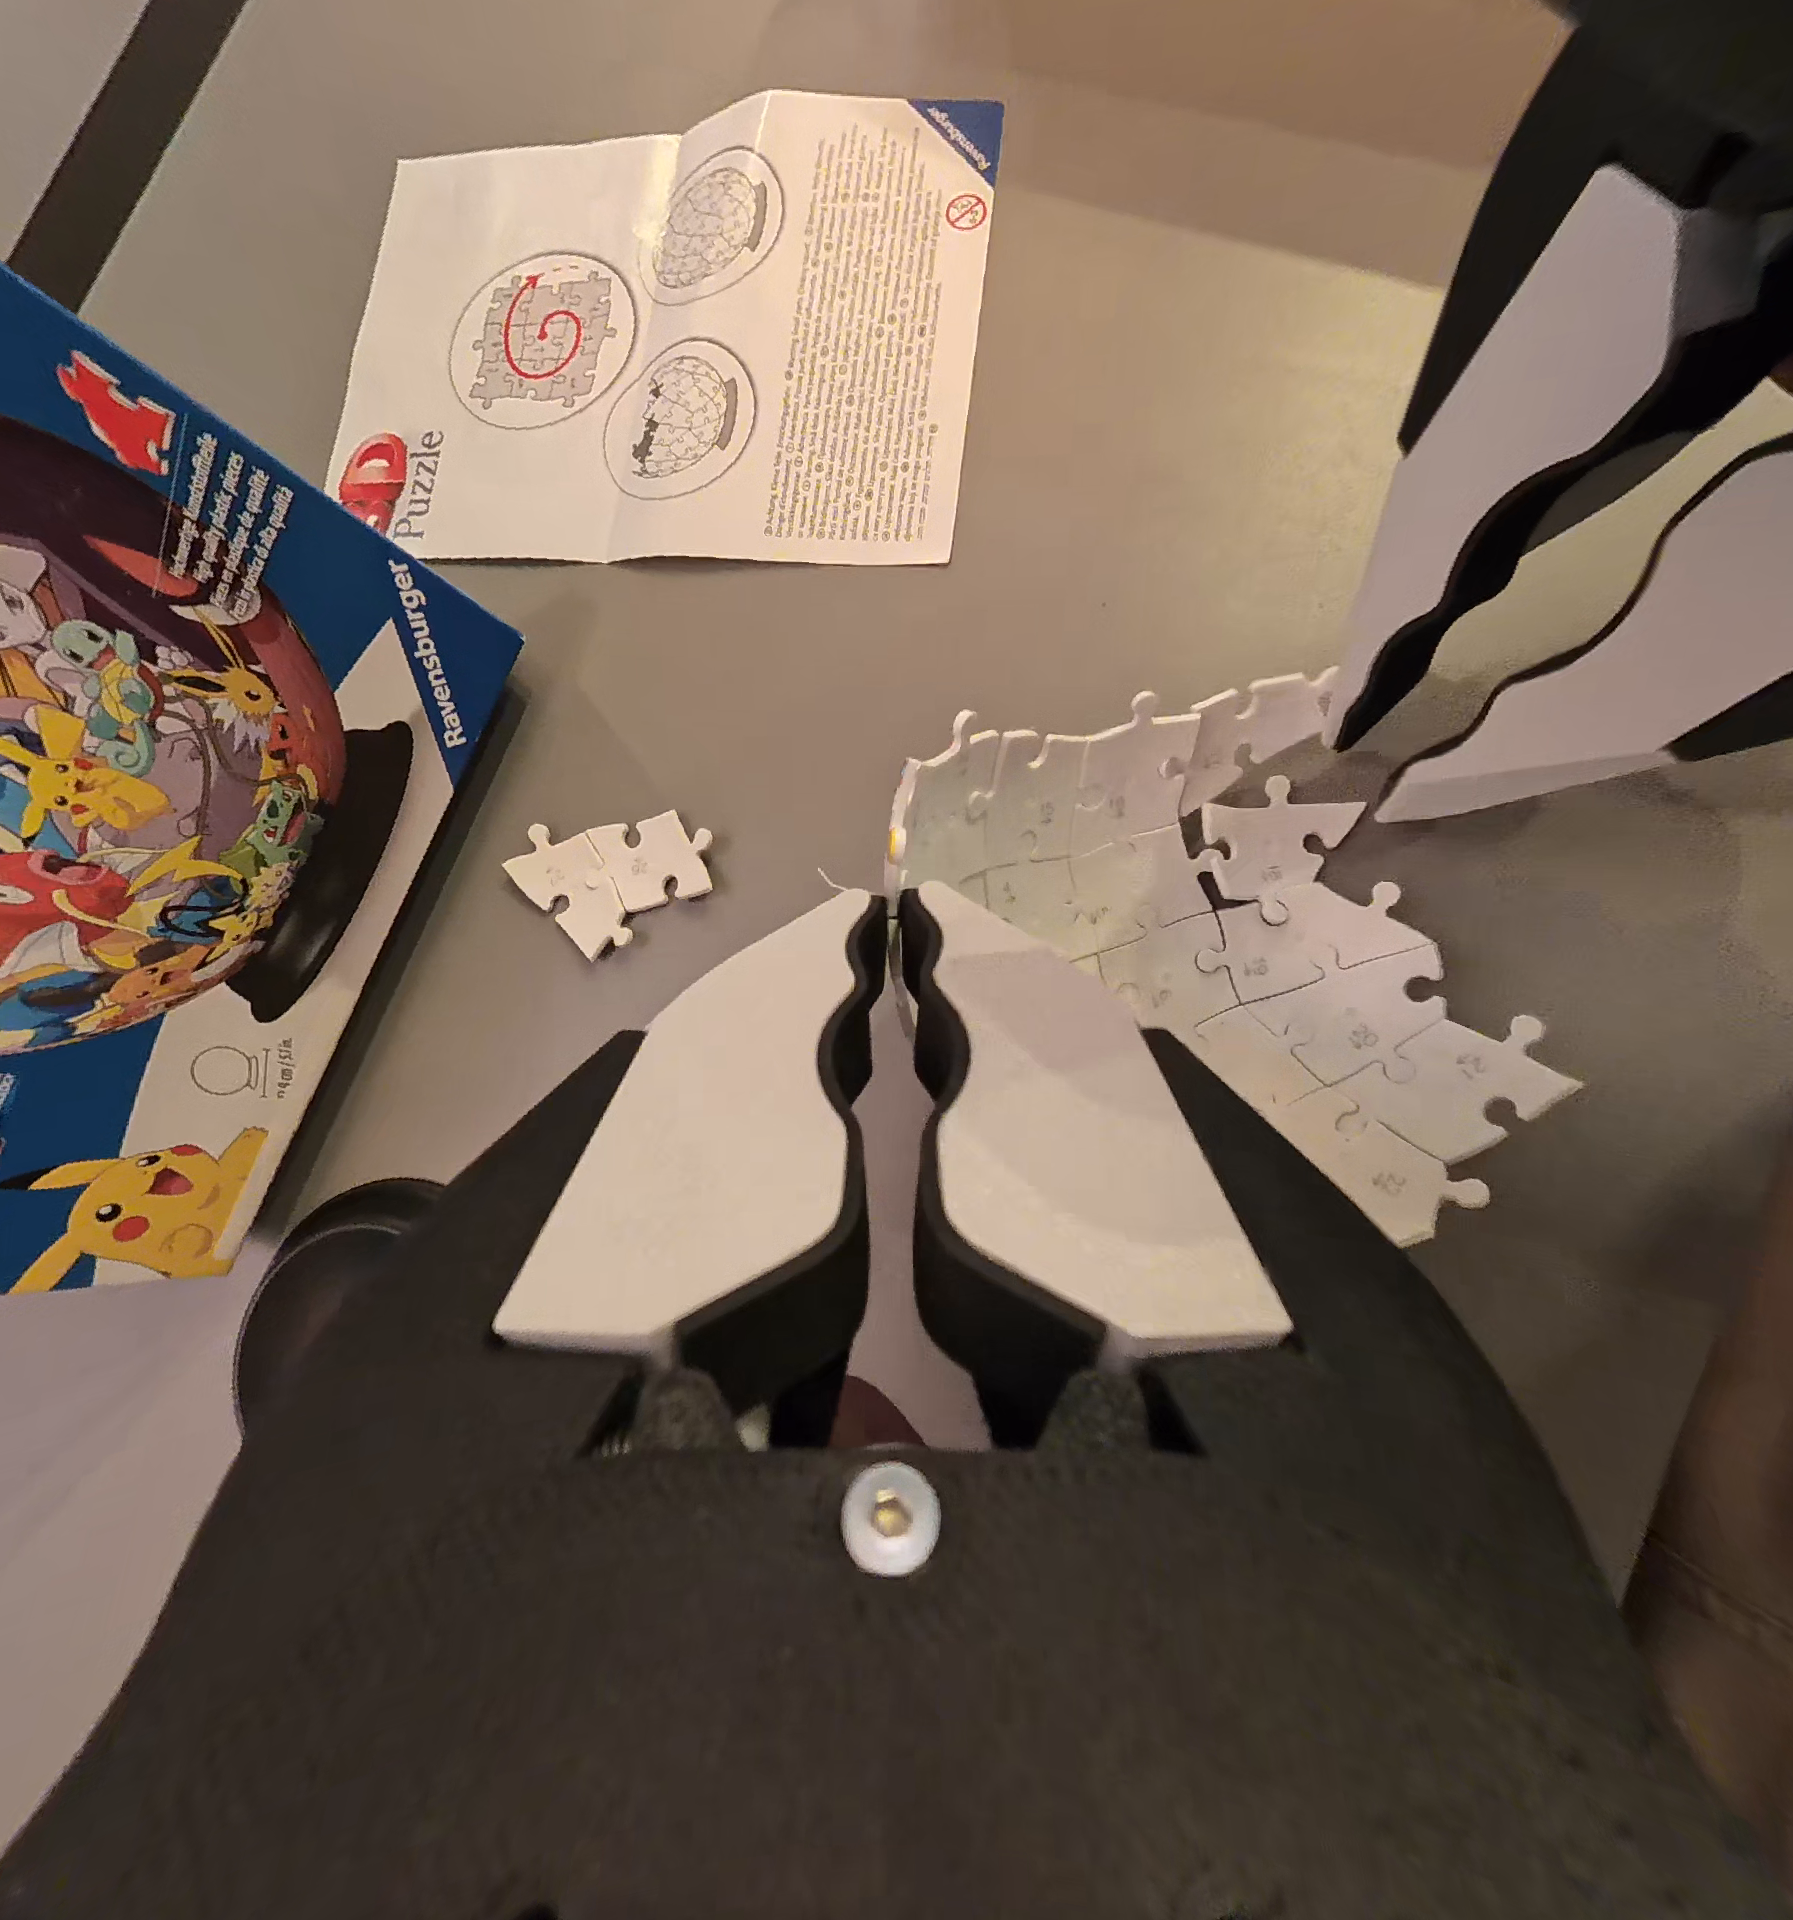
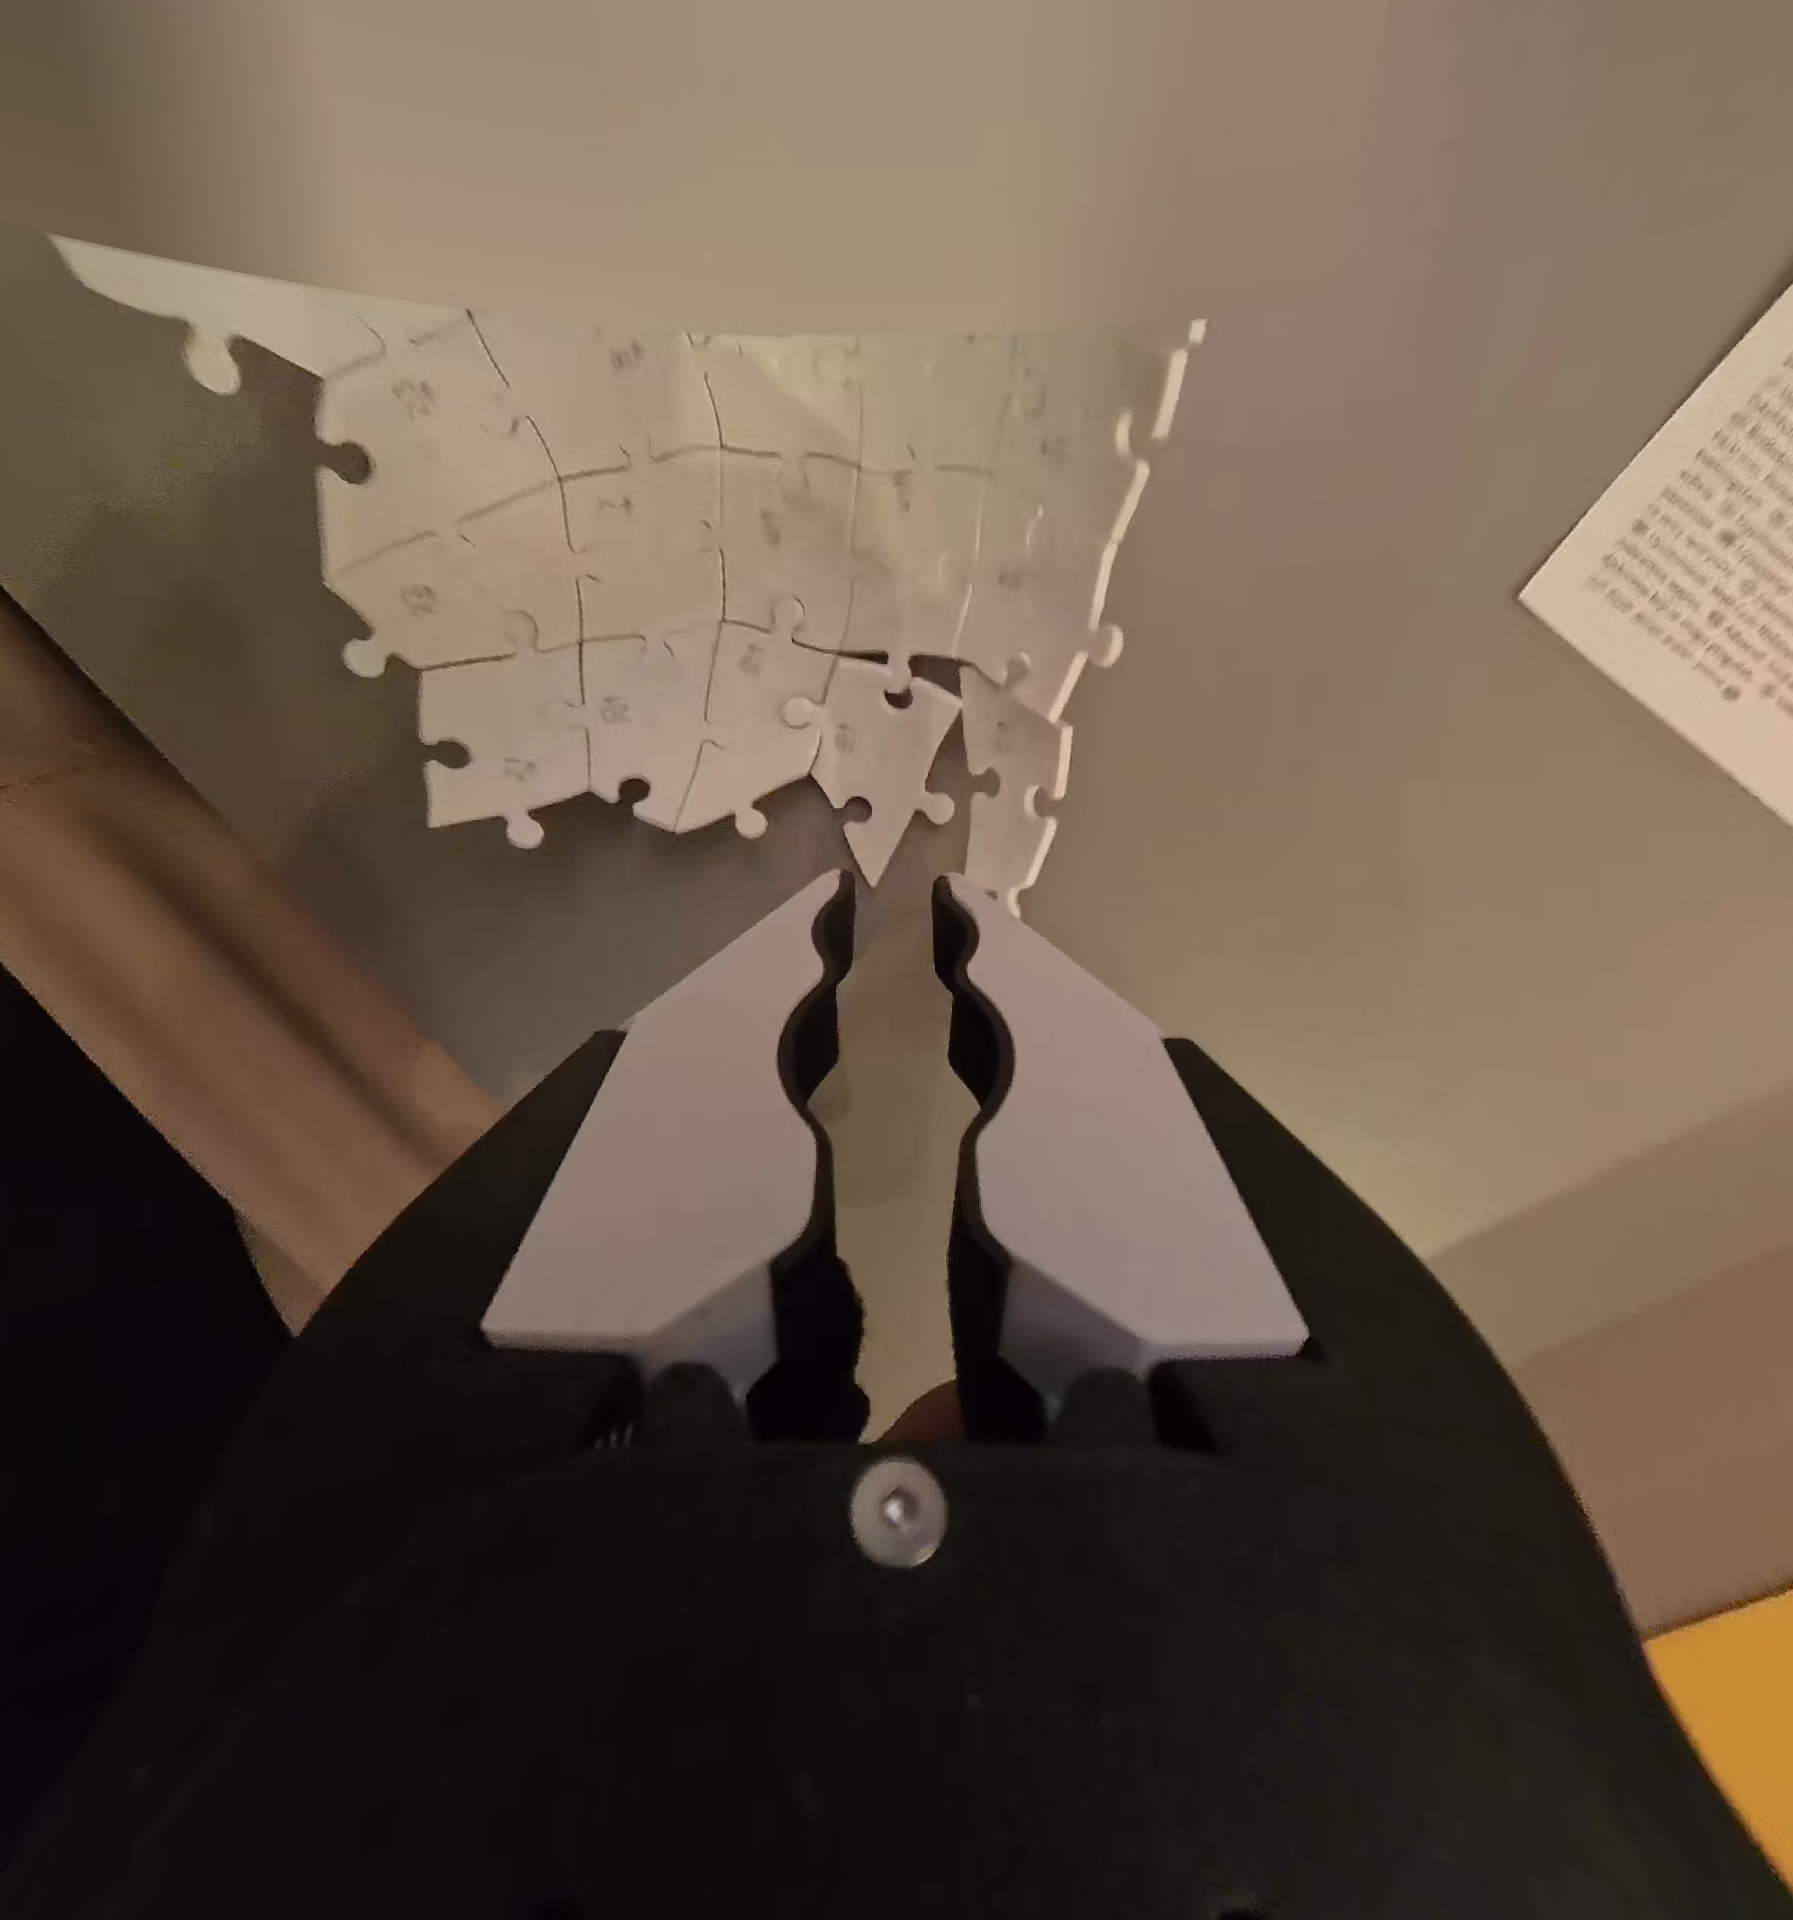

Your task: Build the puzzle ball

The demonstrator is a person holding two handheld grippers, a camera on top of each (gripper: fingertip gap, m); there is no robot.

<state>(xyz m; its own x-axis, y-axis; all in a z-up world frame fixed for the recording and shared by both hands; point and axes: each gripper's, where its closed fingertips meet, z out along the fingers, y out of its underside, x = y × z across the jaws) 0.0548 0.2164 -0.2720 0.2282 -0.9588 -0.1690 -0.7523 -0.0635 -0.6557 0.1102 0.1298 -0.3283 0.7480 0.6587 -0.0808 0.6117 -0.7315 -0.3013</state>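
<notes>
Left wrist view: left gripper (image 1: 892, 904) is pinched shut on the near edge of the curved puzzle shell (image 1: 1276, 997), white backs up, on the grey table (image 1: 1131, 416). Right gripper (image 1: 1365, 774) is at the shell's far side, tips a bit apart. Two joined loose pieces (image 1: 611, 878) lie beside it. Puzzle box (image 1: 144, 748) and instruction sheet (image 1: 684, 332) sit further off.

Right wrist view: right gripper (image 2: 894, 881) is open w/ a small gap, nothing in it. A crooked piece (image 2: 876, 764) points at the gap.

Dim, warm indoor light. Soft shadows fall under the puzzle shell (image 2: 726, 582) toward lower left. Wide-angle bending at edges. Far table (image 2: 871, 156) smeared; leaflet (image 1: 663, 332) sharp, mild motion blur.
</notes>
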